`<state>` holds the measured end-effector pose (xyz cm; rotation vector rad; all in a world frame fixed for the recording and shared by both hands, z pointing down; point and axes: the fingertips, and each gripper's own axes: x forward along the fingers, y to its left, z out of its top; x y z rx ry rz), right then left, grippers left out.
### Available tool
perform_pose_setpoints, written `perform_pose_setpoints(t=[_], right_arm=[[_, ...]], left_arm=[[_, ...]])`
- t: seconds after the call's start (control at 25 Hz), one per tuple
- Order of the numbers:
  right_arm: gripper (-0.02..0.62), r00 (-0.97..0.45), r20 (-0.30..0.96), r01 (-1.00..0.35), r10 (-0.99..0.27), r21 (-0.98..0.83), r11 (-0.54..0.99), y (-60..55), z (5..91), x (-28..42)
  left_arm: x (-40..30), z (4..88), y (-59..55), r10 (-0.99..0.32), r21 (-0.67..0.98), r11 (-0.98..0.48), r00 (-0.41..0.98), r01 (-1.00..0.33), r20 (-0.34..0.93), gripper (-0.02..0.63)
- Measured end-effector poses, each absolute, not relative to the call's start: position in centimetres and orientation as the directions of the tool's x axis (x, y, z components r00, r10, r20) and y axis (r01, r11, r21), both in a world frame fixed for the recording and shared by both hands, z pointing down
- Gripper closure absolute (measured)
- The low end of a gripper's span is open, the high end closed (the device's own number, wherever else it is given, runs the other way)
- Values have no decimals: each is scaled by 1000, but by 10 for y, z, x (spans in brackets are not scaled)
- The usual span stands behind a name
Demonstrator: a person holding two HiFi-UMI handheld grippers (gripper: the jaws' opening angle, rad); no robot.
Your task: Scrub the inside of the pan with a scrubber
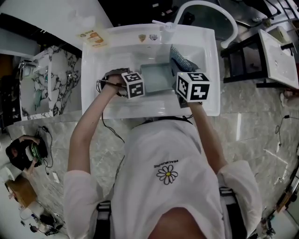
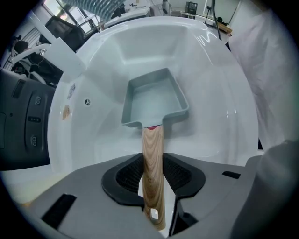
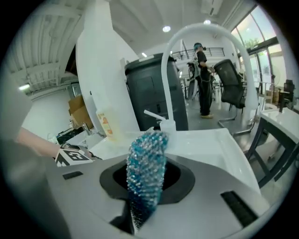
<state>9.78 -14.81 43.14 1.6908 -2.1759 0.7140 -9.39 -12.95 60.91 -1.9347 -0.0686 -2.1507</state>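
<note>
A grey-green square pan [image 2: 154,100] lies on the bottom of the white sink [image 2: 93,140], also seen in the head view as the pan [image 1: 156,77]. Its wooden handle [image 2: 153,163] runs back between the black pads of my left gripper [image 2: 153,175], which is shut on it and points straight down. My right gripper [image 3: 147,182] is shut on a sparkly blue scrubber [image 3: 145,172], held up over the sink's right side, away from the pan and aimed toward the faucet. In the head view the scrubber [image 1: 180,59] sticks out beyond the right marker cube [image 1: 193,86].
A curved white faucet [image 1: 210,9] arches over the sink's back right corner. A labelled bottle [image 1: 95,37] stands at the back left rim. A white table [image 1: 278,51] is to the right. Marble counter [image 1: 252,102] surrounds the sink [image 1: 208,70]. A person [image 3: 203,84] stands far behind.
</note>
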Motion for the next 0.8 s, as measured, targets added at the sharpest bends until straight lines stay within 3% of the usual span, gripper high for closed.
perform_pose_setpoints(t=[0.16,0.52,0.8], right_arm=[[538,-217,451,-975,-866,-136,174,-129,419,99],[538,-205,484,-973,-851,-192,125,-110,433,107],[538,-178,491,-976,-853,-198,90,-100,437,119]], left_arm=[[-94,609,-132,-110,-85,-976,-116,200,987,469],[-92,611,-133,36,60,-980,-126,190,991,463],[-91,614,-133,39,94,-960,-207,264,978,440]])
